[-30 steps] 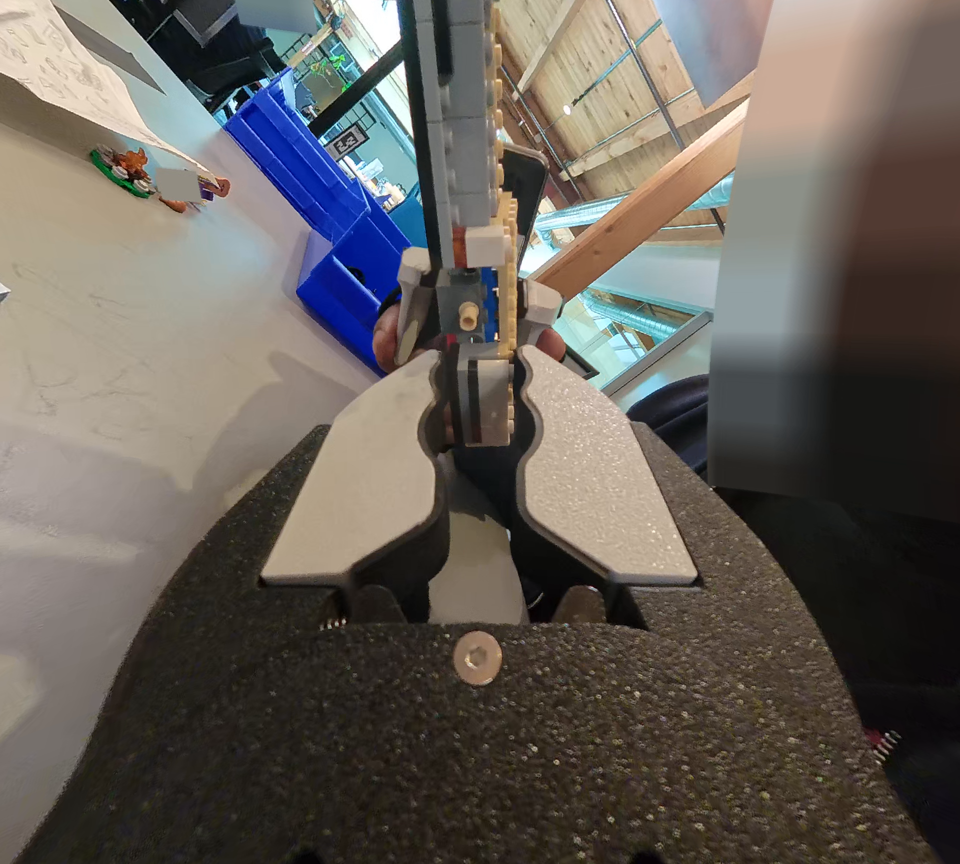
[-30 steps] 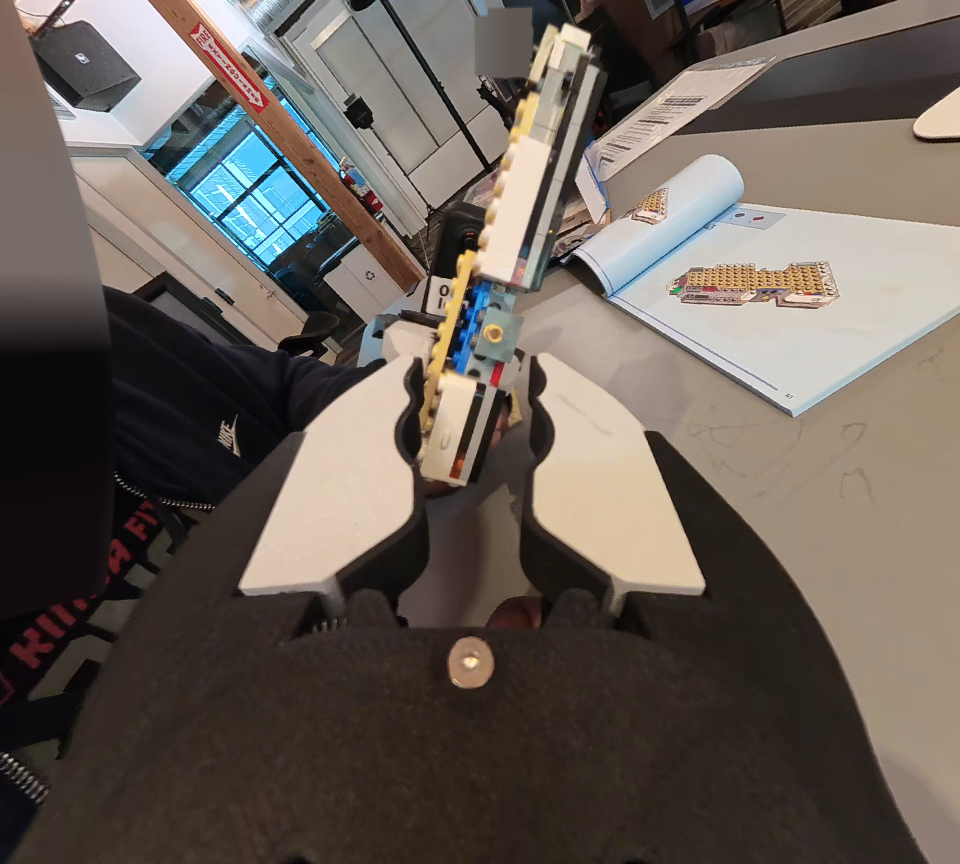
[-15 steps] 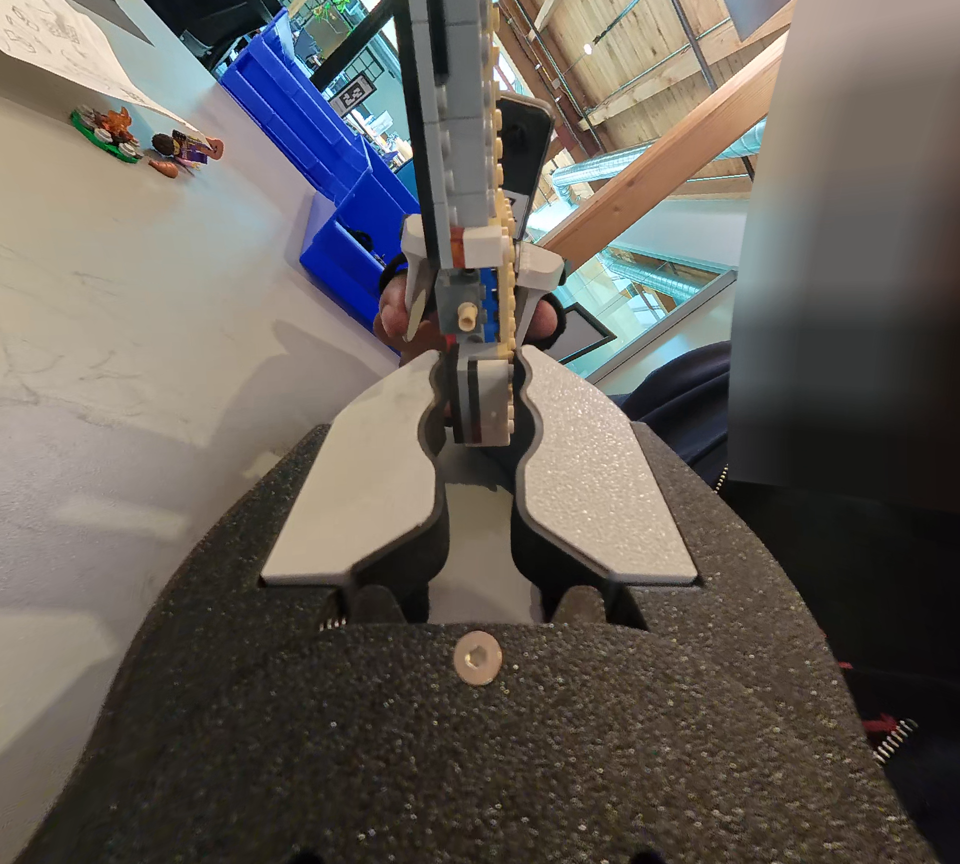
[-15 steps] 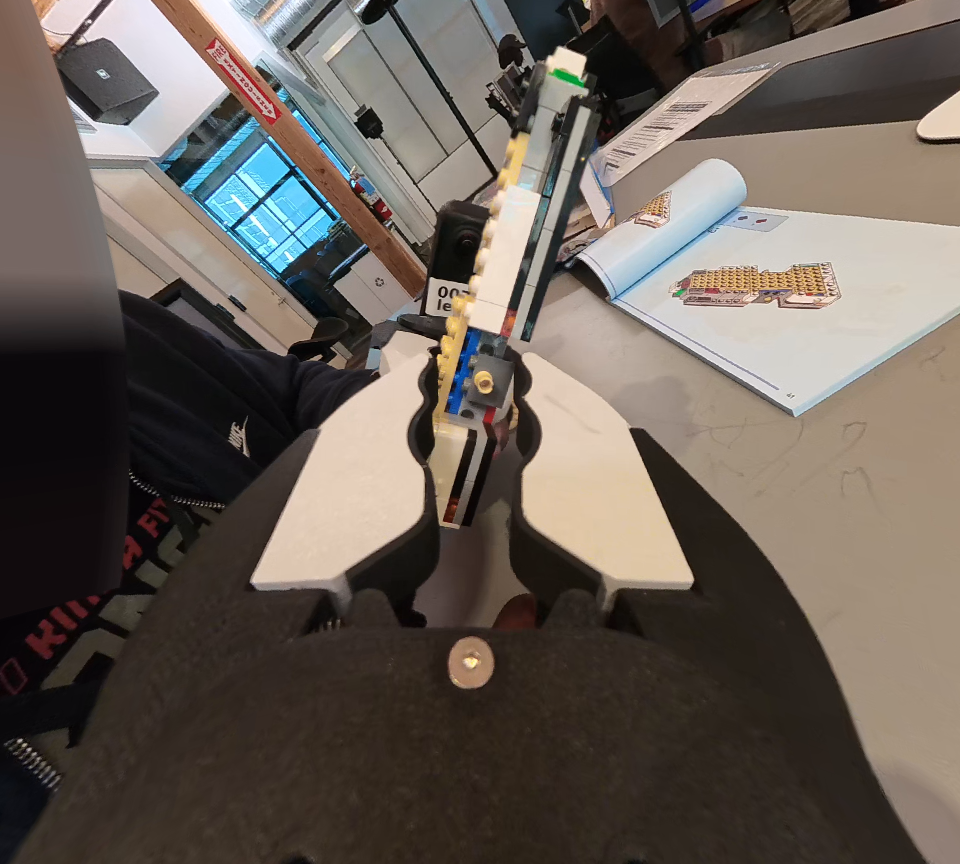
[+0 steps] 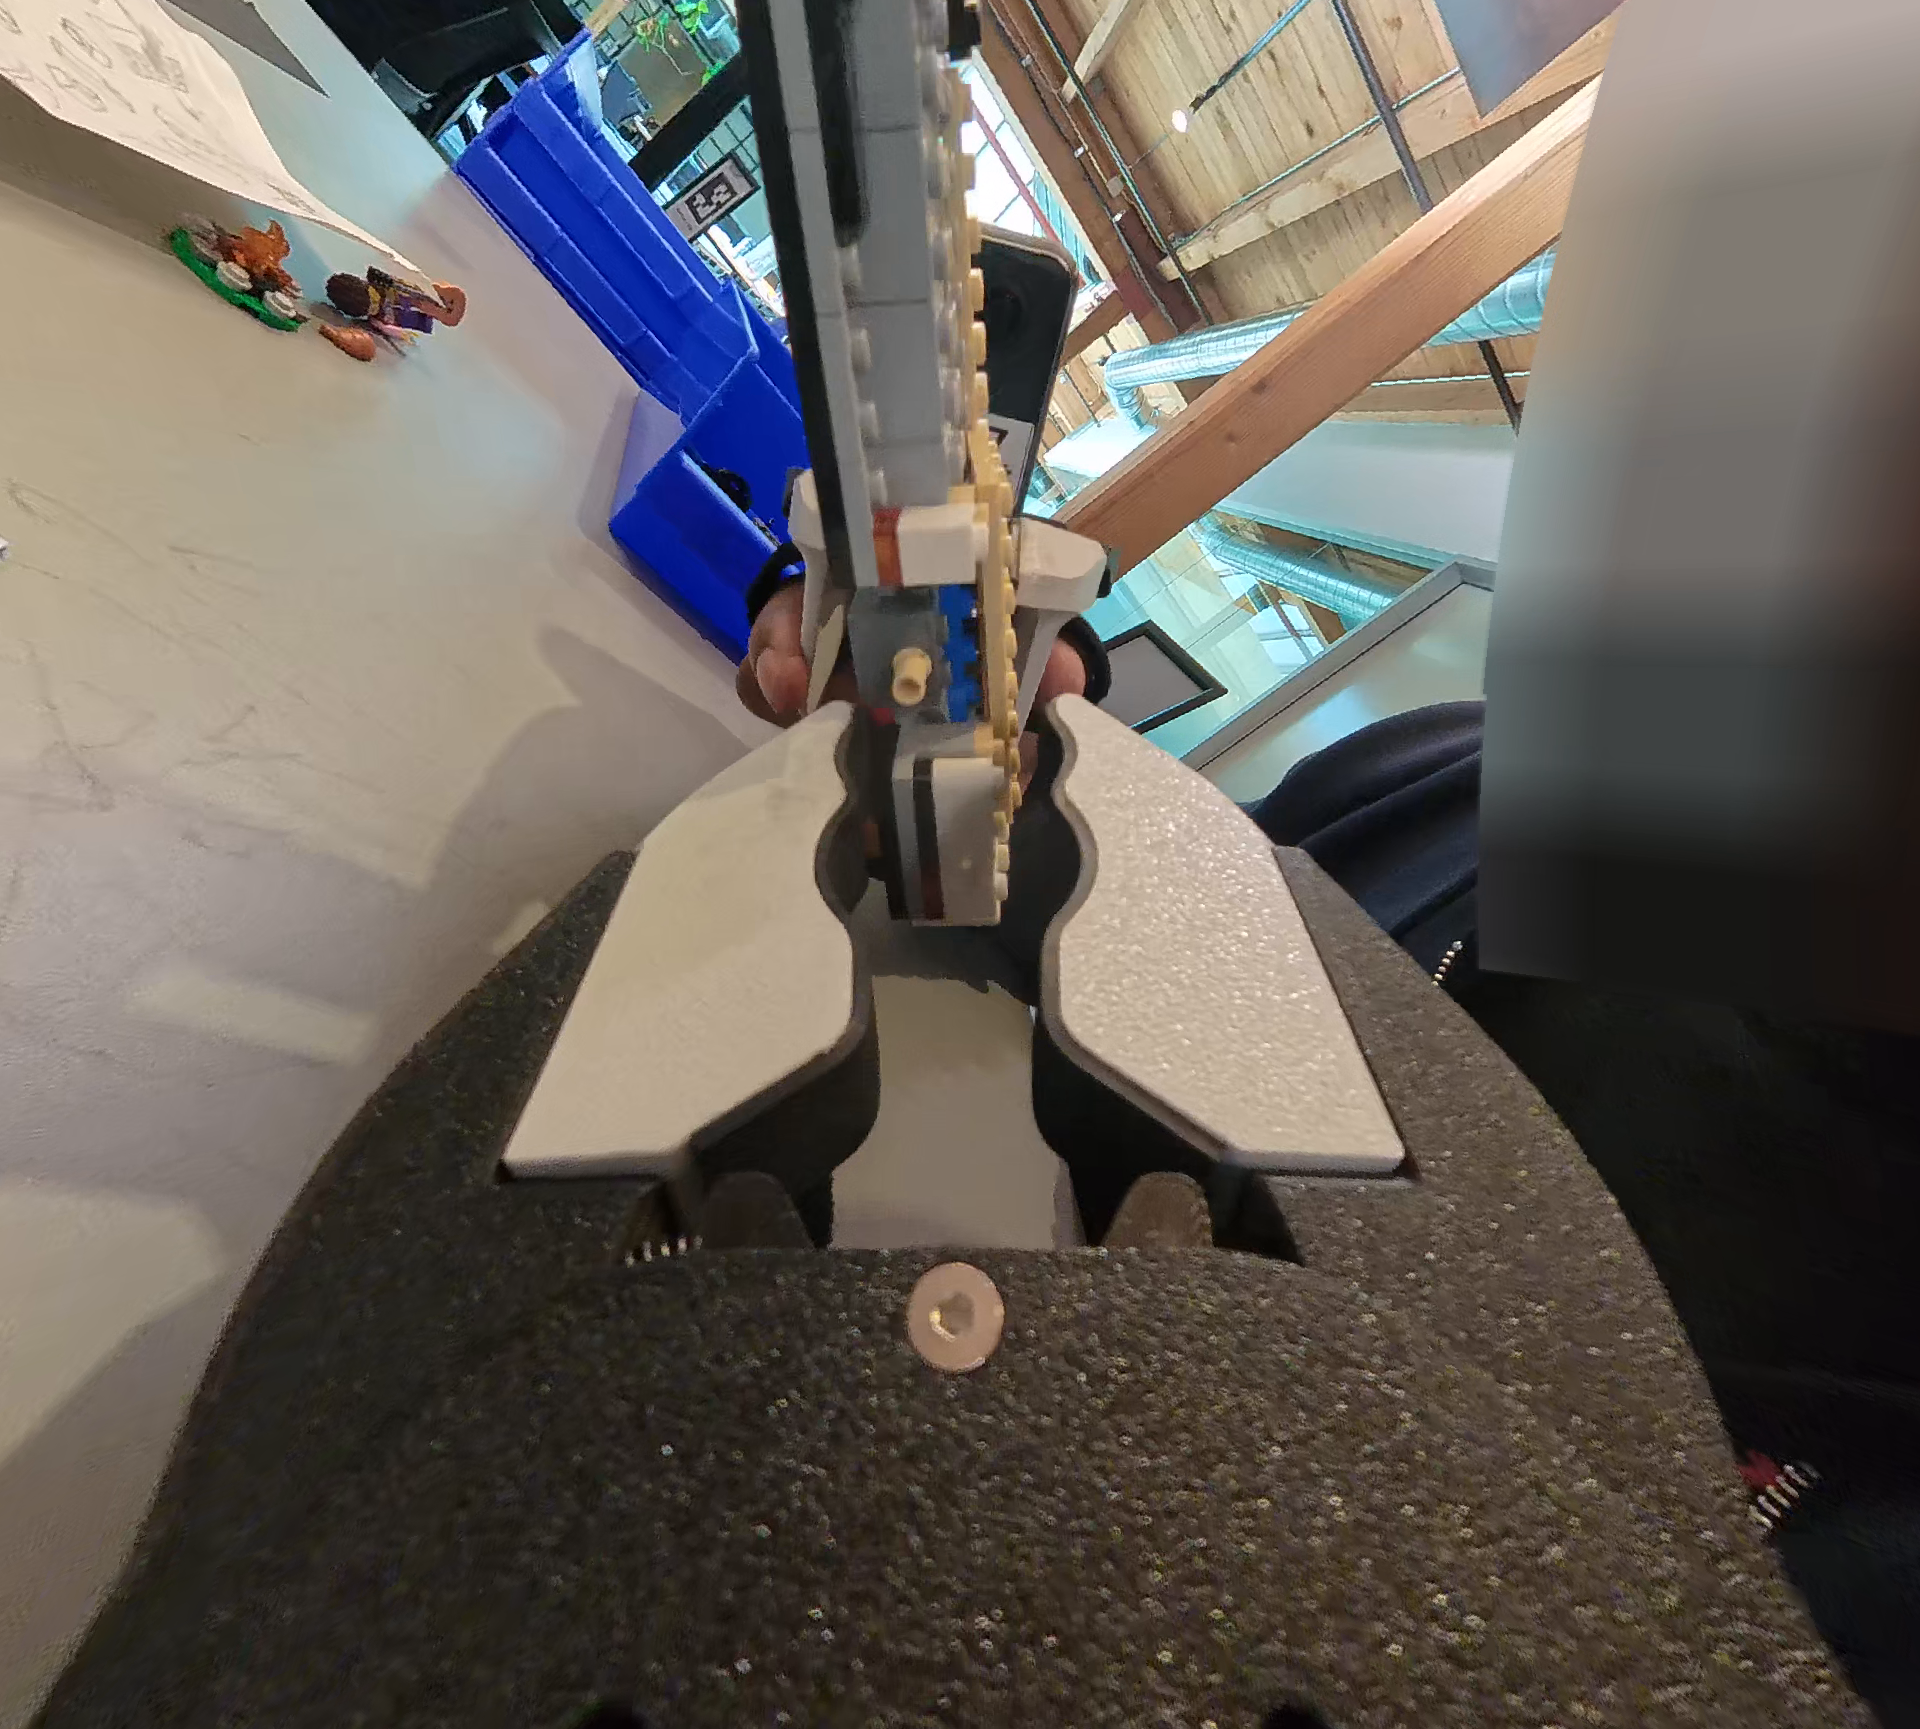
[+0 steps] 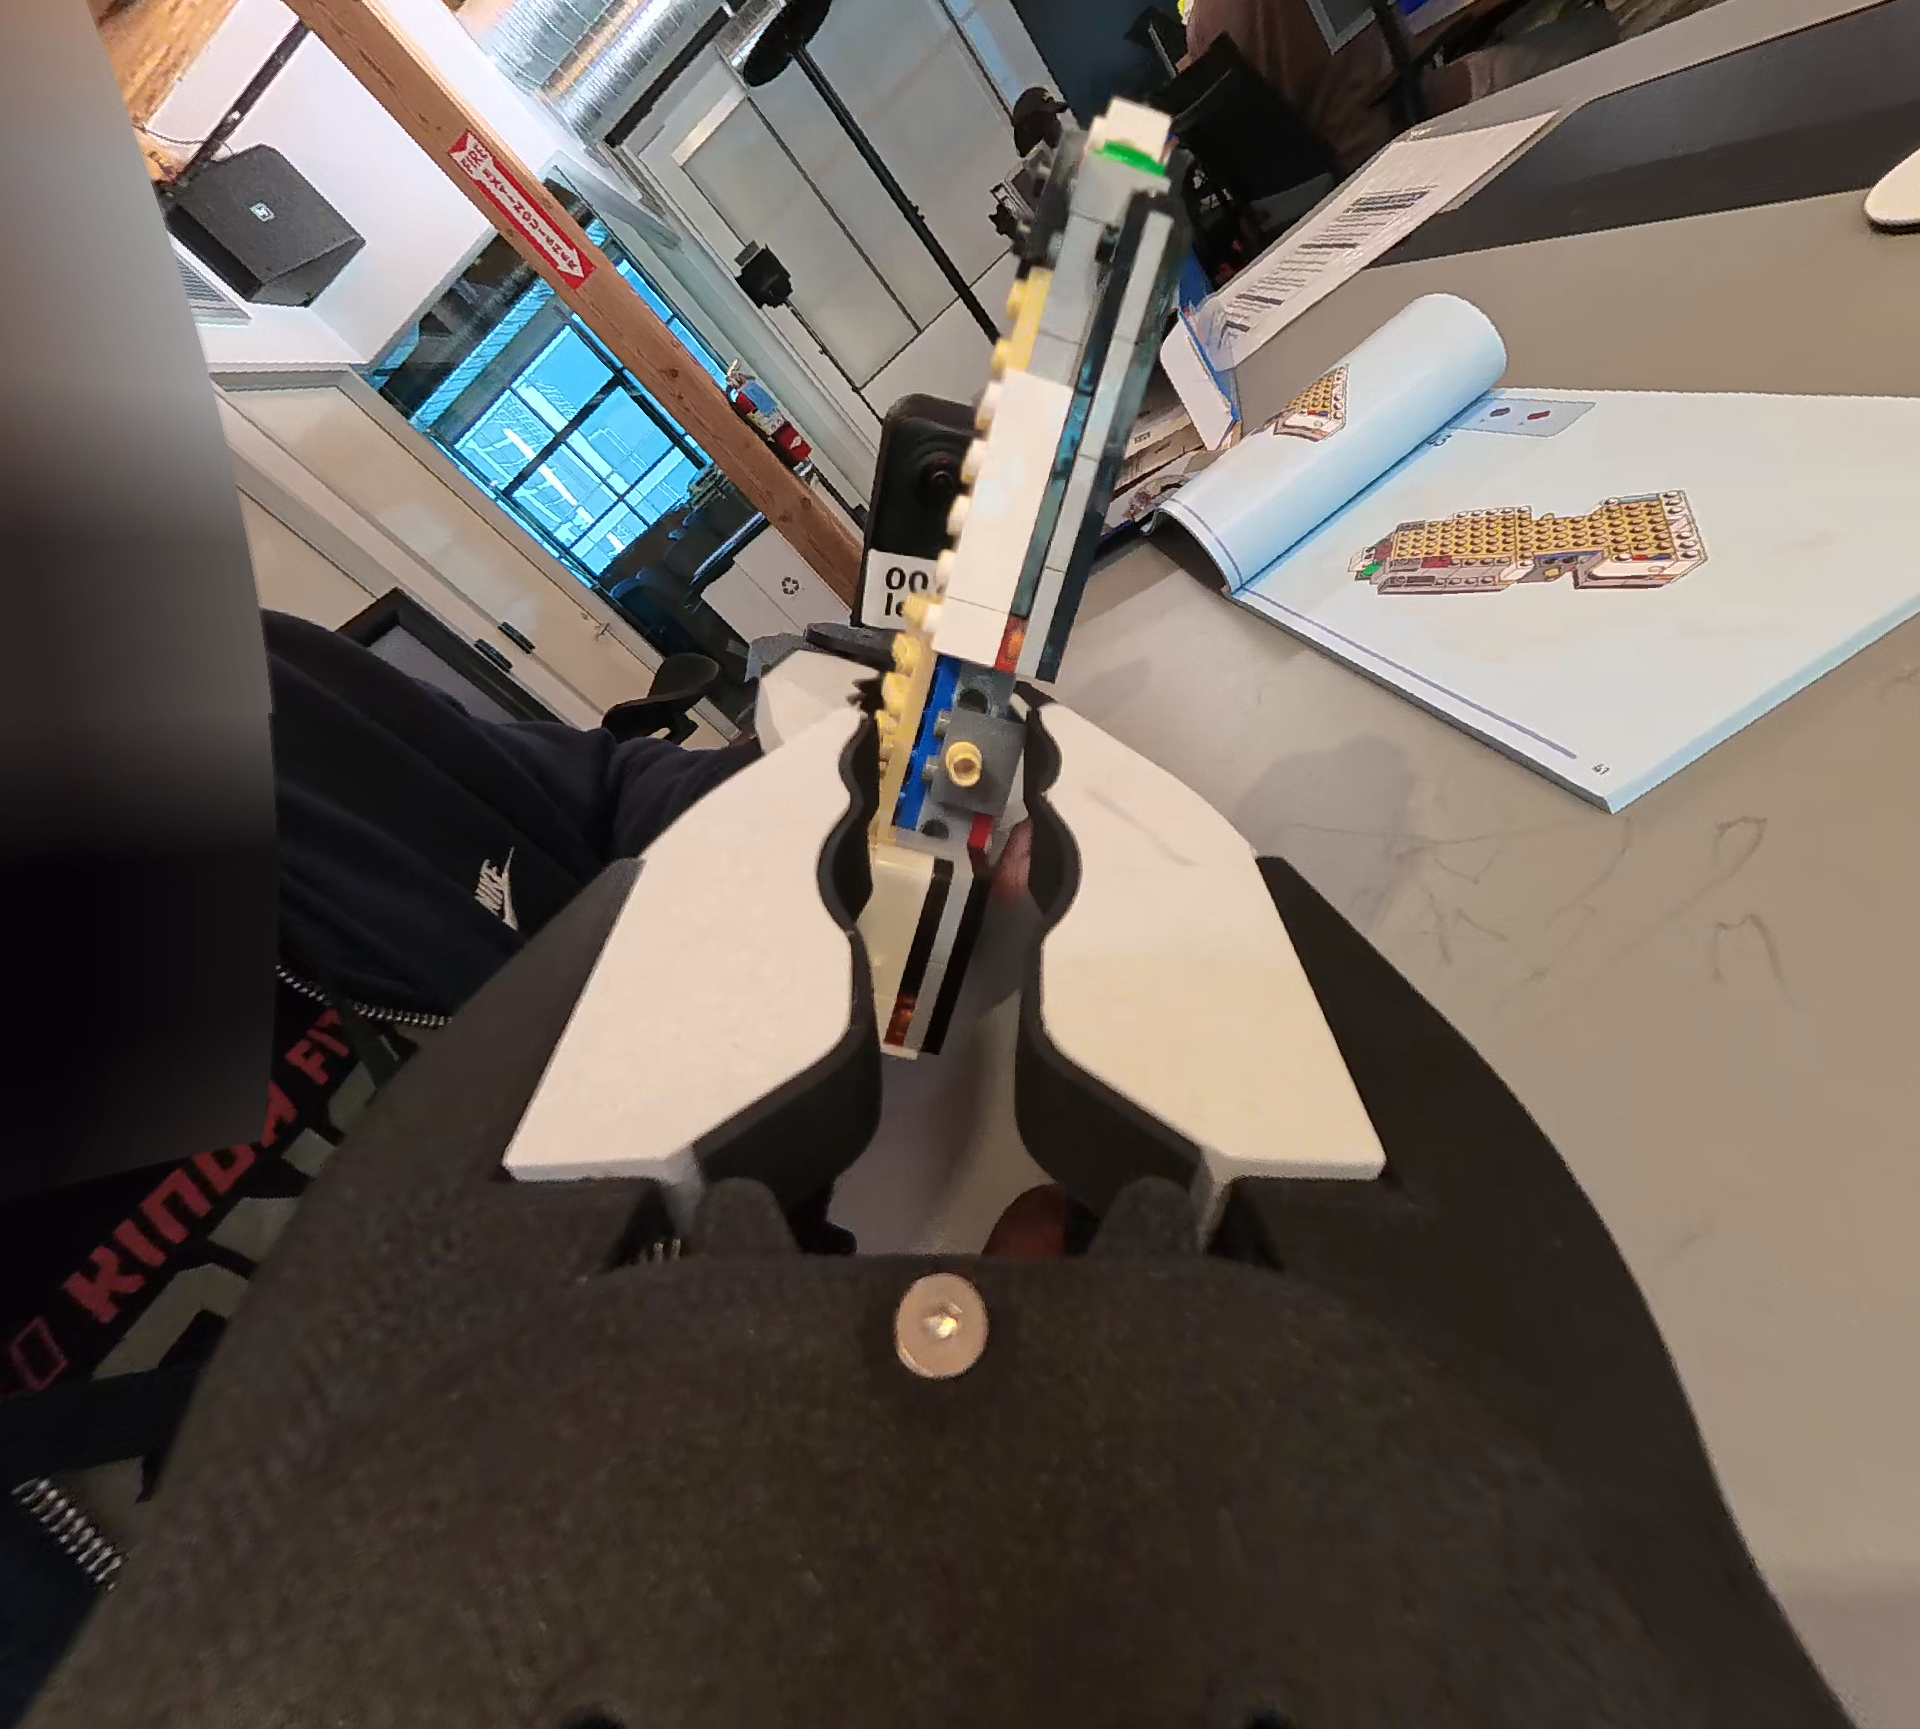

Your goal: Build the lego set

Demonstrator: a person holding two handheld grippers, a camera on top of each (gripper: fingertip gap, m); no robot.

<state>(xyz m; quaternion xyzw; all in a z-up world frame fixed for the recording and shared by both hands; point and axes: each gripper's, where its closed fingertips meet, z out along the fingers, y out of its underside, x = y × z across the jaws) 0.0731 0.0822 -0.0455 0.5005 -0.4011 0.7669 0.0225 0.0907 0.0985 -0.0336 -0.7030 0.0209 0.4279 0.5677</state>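
A long brick model (image 5: 894, 329) of grey, white, tan and blue pieces stands up between both grippers, above the table. In the left wrist view my left gripper (image 5: 948, 723) has the model's lower end between its jaws. They stand open, with a gap between the right pad (image 5: 1070, 765) and the tan studs. My right gripper (image 5: 930, 630) shows just beyond, clamped on the same model. In the right wrist view my right gripper (image 6: 945, 729) is shut on the model (image 6: 1039, 453), with its pads against the tan plate and the grey block. One finger (image 6: 795, 692) of the left gripper shows behind it.
Blue bins (image 5: 623, 225), small brick figures (image 5: 312, 297) and a printed sheet (image 5: 104, 48) lie on the pale table (image 5: 260, 640). An open instruction booklet (image 6: 1558, 557) lies to the right on the table (image 6: 1455, 952). A person's dark jacket (image 6: 416, 796) is at the left. Only a small space, under 4 cm, lies between the two pairs of fingers.
My right gripper closed on the model's lower end and has kept its hold. My left gripper, shut on the model before, has now opened off it.
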